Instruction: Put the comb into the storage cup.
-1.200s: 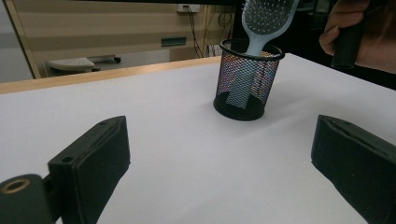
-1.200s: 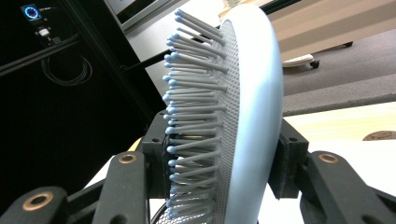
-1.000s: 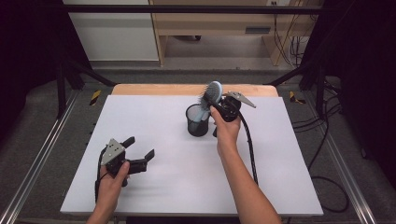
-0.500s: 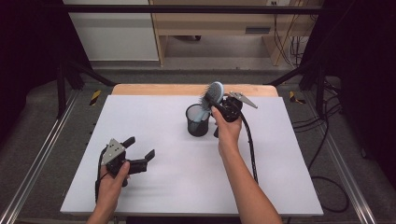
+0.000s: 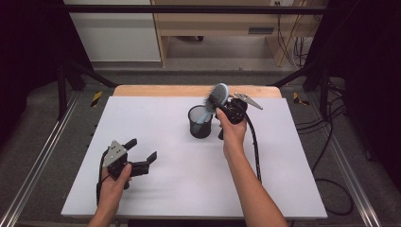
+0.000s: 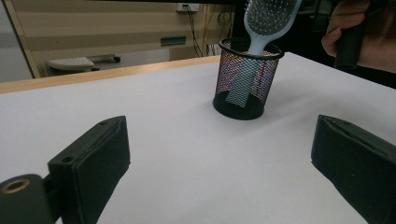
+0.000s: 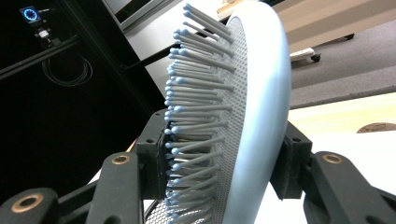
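A pale blue hairbrush (image 5: pixel 216 96) stands a little above the middle of the high view, its handle down inside a black mesh cup (image 5: pixel 200 122) and its bristled head leaning out over the rim toward the upper right. In the left gripper view the brush (image 6: pixel 271 18) rises from the cup (image 6: pixel 243 79) at the upper middle of the frame, with the handle visible through the mesh. The right gripper (image 5: pixel 226 106) sits just right of the cup in the high view, its jaws set around the brush head. In the right gripper view the head (image 7: pixel 233 116) stands between the two pads, one on the bristle side at the left and one on the smooth back at the right; the jaws have just been easing apart, and whether the pads still press on the head cannot be told. The left gripper (image 5: pixel 143 158) rests low at the lower left of the high view on the white table (image 5: pixel 179 189), well apart from the cup, its jaws spread wide with nothing between them.
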